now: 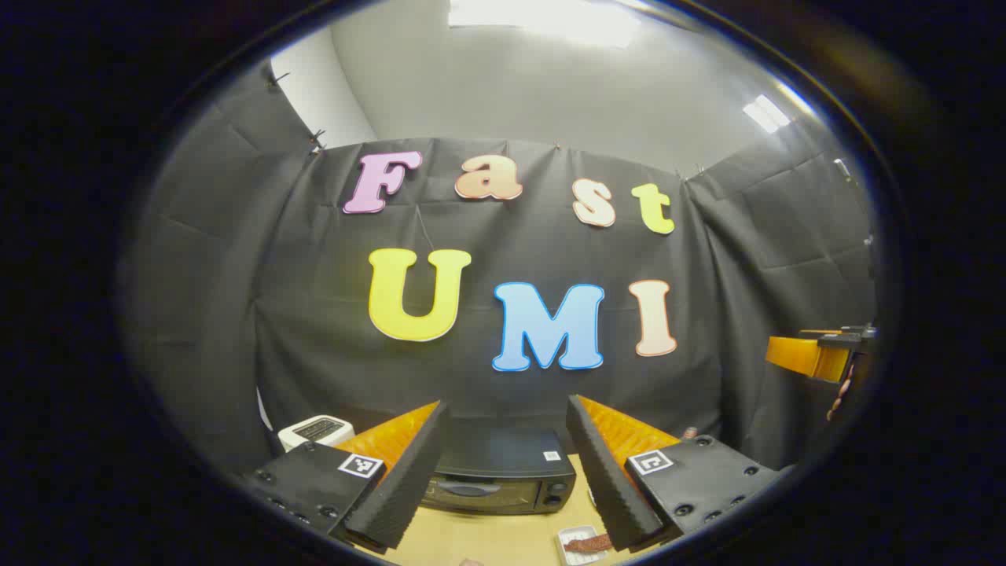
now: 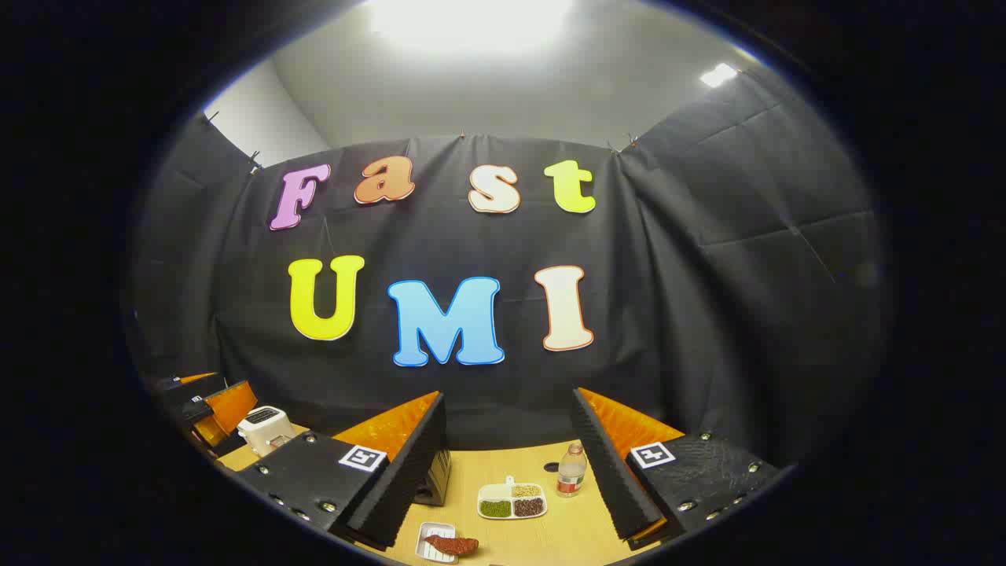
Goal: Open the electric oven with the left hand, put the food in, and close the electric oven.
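Oven (image 1: 503,472) dead ahead of left gripper (image 1: 503,472), door shut, at desk (image 1: 503,538) back edge; jaws apart (right gripper (image 2: 507,464) too, empty). Food (image 2: 450,543) nr front edge.

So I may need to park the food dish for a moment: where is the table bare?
Bare wood lies in front of the oven, between it and the food dish, and right of the bottle in the right gripper view. It is crowded around the divided plate, with bottle and dish close by.
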`<state>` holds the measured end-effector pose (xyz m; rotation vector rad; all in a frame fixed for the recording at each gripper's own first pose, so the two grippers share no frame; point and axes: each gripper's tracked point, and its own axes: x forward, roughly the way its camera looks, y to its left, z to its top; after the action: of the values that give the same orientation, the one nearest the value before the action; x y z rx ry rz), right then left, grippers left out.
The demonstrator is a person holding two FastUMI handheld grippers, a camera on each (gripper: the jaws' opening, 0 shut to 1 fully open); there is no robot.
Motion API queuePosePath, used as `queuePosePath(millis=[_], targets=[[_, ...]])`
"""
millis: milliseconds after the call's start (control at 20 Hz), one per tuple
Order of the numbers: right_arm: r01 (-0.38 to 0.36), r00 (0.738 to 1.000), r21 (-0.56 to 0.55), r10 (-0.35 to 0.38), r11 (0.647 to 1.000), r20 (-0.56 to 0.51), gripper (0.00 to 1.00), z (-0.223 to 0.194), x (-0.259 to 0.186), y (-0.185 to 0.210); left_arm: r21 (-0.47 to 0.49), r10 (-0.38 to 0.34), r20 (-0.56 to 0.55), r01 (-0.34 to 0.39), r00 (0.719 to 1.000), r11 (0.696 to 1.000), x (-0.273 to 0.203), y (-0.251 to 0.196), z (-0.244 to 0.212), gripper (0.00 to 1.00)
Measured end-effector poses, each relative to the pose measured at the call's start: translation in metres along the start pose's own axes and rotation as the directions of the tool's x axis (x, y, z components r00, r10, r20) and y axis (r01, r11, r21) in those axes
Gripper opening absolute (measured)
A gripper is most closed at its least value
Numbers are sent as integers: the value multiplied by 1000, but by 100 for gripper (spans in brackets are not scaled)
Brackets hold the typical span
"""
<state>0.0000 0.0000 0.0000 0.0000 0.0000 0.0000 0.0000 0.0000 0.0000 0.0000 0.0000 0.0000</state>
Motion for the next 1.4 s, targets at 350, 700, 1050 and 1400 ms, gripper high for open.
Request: queuePosePath(millis=[350,700,1050,1400], targets=[[-14,1000,-6,14,1000,-17,97,-5,7,2,-1,-7,-4,6,1000,1000,2,-4,-3,98],[-12,999,-10,12,1000,-30,97,-14,9,0,-2,-15,-10,15,1000,1000,9,-6,-8,98],[-23,998,-4,23,1000,-64,97,-33,12,7,-18,-11,-67,10,998,1000,24,-3,-39,98],[-41,993,-9,40,999,-115,97,-59,19,13,-34,-5,-201,-2,980,999,70,12,-110,96]])
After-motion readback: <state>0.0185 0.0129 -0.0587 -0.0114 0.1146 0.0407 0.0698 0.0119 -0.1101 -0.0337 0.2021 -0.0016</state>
